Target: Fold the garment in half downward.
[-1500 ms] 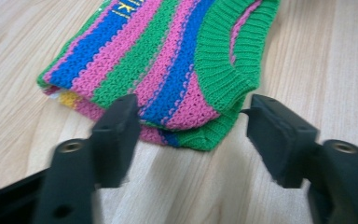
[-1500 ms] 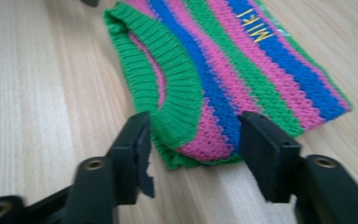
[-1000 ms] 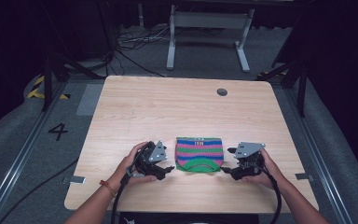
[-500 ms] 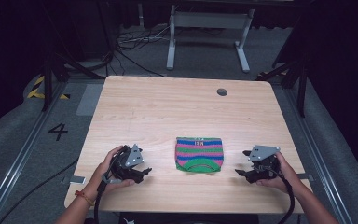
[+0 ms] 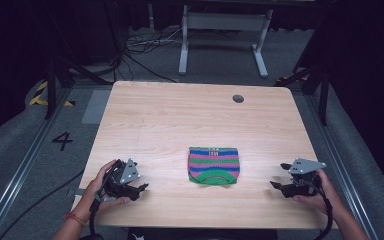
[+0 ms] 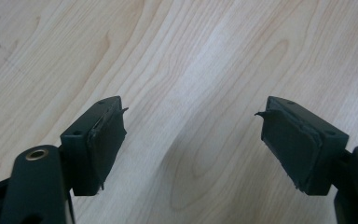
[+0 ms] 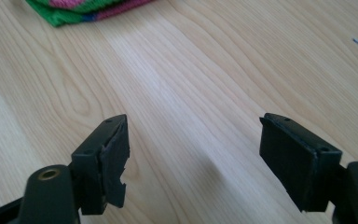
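A folded knit cloth with green, pink and blue stripes lies flat on the wooden table, near the front middle. My left gripper rests at the front left corner, open, well apart from the cloth. In the left gripper view its jaws stand wide over bare wood, left gripper. My right gripper sits at the front right, also open and empty. The right gripper view has the right gripper over bare wood, with the cloth's green edge at the top left.
A small dark grommet hole marks the table's far right part. Beyond the table stand metal frame legs and loose cables on the grey floor. A "4" is marked on the floor at left.
Both grippers have drawn outward away from the cloth, the left to the front left corner and the right to the front right edge. The cloth has stayed put.
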